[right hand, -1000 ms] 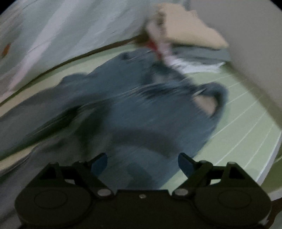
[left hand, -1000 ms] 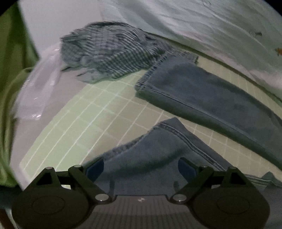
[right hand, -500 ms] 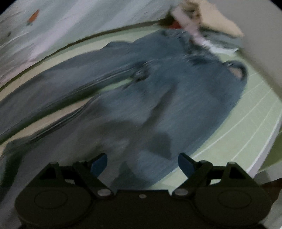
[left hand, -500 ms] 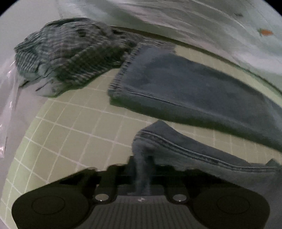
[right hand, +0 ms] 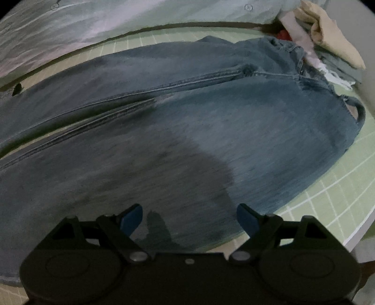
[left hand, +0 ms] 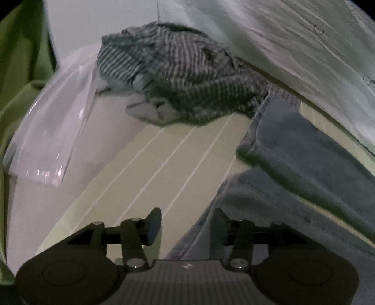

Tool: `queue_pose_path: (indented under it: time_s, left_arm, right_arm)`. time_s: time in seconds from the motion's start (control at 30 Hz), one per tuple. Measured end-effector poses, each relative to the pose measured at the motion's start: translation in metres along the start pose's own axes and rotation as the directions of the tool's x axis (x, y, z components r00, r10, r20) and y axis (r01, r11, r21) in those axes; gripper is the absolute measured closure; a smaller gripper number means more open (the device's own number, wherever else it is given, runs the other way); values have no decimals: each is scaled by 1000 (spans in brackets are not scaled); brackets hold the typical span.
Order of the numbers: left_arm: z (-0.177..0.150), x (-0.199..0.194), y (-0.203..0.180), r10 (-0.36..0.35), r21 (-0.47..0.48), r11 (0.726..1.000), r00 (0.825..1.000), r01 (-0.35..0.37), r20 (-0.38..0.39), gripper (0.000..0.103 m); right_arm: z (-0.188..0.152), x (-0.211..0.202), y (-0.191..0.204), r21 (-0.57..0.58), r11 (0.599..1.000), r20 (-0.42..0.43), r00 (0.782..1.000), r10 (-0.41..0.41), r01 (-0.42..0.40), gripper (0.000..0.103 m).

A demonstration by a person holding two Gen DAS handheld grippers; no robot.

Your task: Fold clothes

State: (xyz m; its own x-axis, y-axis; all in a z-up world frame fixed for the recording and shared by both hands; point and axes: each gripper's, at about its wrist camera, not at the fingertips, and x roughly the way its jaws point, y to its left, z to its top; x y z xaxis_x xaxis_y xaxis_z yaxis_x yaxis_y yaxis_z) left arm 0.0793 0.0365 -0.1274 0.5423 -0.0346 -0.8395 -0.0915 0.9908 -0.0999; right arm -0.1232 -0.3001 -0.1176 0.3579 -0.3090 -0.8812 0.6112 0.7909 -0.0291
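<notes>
Blue jeans [right hand: 211, 117] lie flat on the green grid mat [right hand: 339, 183], waistband at the right, both legs running left. In the left wrist view the far leg's hem [left hand: 304, 145] and the near leg's hem [left hand: 269, 206] lie side by side on the mat [left hand: 164, 164]. My left gripper [left hand: 186, 223] hovers at the near hem's edge with its jaws opening; the denim edge runs between them, and the pads do not press on it. My right gripper [right hand: 189, 215] stands wide open low over the near leg's thigh, holding nothing.
A crumpled checked shirt [left hand: 182, 77] lies beyond the hems beside a clear plastic bag [left hand: 54, 131]. Pale fabric [right hand: 93, 21] borders the mat's far side. Folded clothes [right hand: 328, 40] are stacked past the waistband. The mat's edge curves at the right.
The left gripper shut on the near leg's hem, then let it go, and has shifted toward the checked shirt. The right gripper slid along the jeans away from the waistband, staying open.
</notes>
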Motion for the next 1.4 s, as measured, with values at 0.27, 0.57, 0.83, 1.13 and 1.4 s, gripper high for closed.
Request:
queue_pose_path:
  time_s: [0.27,0.57,0.83,1.13,1.4]
  left_arm:
    - [-9,0,15,3,-67,998,1000,-4,-12,51]
    - [18,29,12,38,-8,999,999,-39,-23,47]
    - [24,34,-20,-43,91,995,999,43,-10,41]
    - [9,27,-54,-178,146,973,984,177,-6,40]
    - [4,23,-70,-316,158,935,948,317,-31,36]
  right_arm:
    - [3,0,27,-84,996,16,1000,19,-18,15]
    - [0,-3,24,-61,998,9,1000,-11,12,15]
    - [-8,-5,25,-60,997,-2,999,-52,51,15]
    - [-13,-8,30,-80,994,-3,998,-69,69,15]
    - [-14,-6,36,-109,992,-16,998,-63,61,15]
